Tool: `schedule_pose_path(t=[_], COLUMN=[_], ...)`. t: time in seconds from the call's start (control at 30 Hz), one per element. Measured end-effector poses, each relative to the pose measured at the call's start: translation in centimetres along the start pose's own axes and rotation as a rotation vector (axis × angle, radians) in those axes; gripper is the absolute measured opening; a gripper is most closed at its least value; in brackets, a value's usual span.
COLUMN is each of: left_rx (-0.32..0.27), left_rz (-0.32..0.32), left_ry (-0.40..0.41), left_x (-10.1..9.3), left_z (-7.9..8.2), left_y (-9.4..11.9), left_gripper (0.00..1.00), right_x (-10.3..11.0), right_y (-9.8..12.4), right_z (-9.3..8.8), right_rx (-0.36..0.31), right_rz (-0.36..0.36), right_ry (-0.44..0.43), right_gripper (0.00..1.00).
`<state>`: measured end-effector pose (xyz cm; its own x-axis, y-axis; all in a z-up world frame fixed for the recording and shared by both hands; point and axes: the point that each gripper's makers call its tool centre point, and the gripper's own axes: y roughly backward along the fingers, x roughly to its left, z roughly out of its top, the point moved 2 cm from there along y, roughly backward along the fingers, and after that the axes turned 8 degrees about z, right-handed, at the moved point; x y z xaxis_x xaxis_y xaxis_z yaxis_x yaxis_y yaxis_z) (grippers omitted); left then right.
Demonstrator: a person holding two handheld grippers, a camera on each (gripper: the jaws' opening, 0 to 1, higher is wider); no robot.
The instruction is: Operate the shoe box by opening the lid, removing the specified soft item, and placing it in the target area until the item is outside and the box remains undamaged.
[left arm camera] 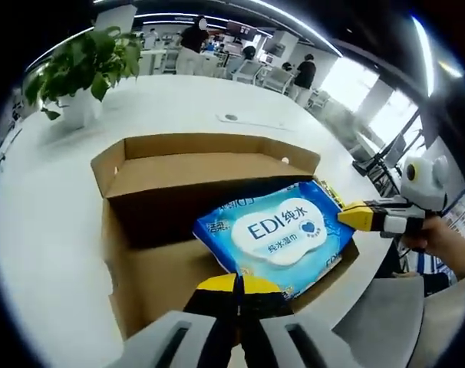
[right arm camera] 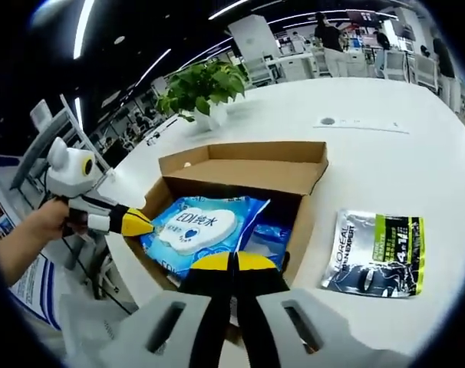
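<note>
The blue-and-white soft pack of wet wipes (left arm camera: 282, 230) (right arm camera: 198, 228) lies tilted in the open brown cardboard shoe box (left arm camera: 179, 172) (right arm camera: 248, 165), resting over the box's near wall, label up. Your right gripper view shows what the other does not: a silver, black and green foil sachet (right arm camera: 374, 253) lying flat on the white table (right arm camera: 386, 169) (left arm camera: 56, 222) just beside the box, outside it. Your left gripper (left arm camera: 236, 285) (right arm camera: 136, 223) sits at the pack's near edge with its yellow-tipped jaws pressed together; whether they pinch the pack's edge, you cannot tell. Your right gripper (right arm camera: 232, 262) (left arm camera: 355, 217) also has its jaws together, tips over the box's near wall by the pack. Your hand (right arm camera: 41, 226) grips the left gripper's handle. Beyond the box, a leafy green plant in a white pot (left arm camera: 83, 69) (right arm camera: 202, 88) stands on the table.
</note>
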<state>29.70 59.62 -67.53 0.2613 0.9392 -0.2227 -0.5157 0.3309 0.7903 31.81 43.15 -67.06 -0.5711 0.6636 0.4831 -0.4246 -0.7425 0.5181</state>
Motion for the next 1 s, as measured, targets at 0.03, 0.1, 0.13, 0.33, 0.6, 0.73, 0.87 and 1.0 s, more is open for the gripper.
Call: schedule_pose_path(t=[0.03, 0.1, 0.13, 0.33, 0.6, 0.73, 0.87, 1.0], left_rx=[0.0, 0.0, -0.004, -0.033, -0.055, -0.063, -0.075, -0.085], left_rz=[-0.001, -0.007, -0.013, -0.032, -0.059, -0.067, -0.078, -0.09], left_ry=[-0.003, -0.004, 0.0, -0.017, -0.028, -0.043, -0.06, -0.071], left_x=[-0.1, -0.5, -0.8, -2.2, -4.3, -5.4, -6.6, -7.7], left_z=[0.0, 0.1, 0.3, 1.2, 2.2, 2.6, 3.2, 3.8], left_y=[0.0, 0.1, 0.2, 0.9, 0.8, 0.4, 0.1, -0.2], left_gripper=[0.0, 0.0, 0.0, 0.0, 0.0, 0.0, 0.0, 0.0], right_x=[0.0, 0.0, 0.0, -0.2, -1.3, -2.2, -3.0, -3.7], right_y=[0.2, 0.5, 0.8, 2.3, 4.3, 5.3, 6.3, 7.2], right_z=[0.0, 0.2, 0.4, 1.0, 1.3, 1.5, 1.7, 1.9], right_rx=[-0.004, -0.011, -0.02, -0.049, -0.073, -0.087, -0.098, -0.112], right_rz=[0.002, 0.003, 0.003, 0.01, -0.006, -0.022, -0.036, -0.052], right_ry=[-0.006, -0.007, -0.007, -0.013, 0.0, -0.002, -0.01, -0.016], right_gripper=[0.0, 0.0, 0.0, 0.0, 0.0, 0.0, 0.0, 0.0])
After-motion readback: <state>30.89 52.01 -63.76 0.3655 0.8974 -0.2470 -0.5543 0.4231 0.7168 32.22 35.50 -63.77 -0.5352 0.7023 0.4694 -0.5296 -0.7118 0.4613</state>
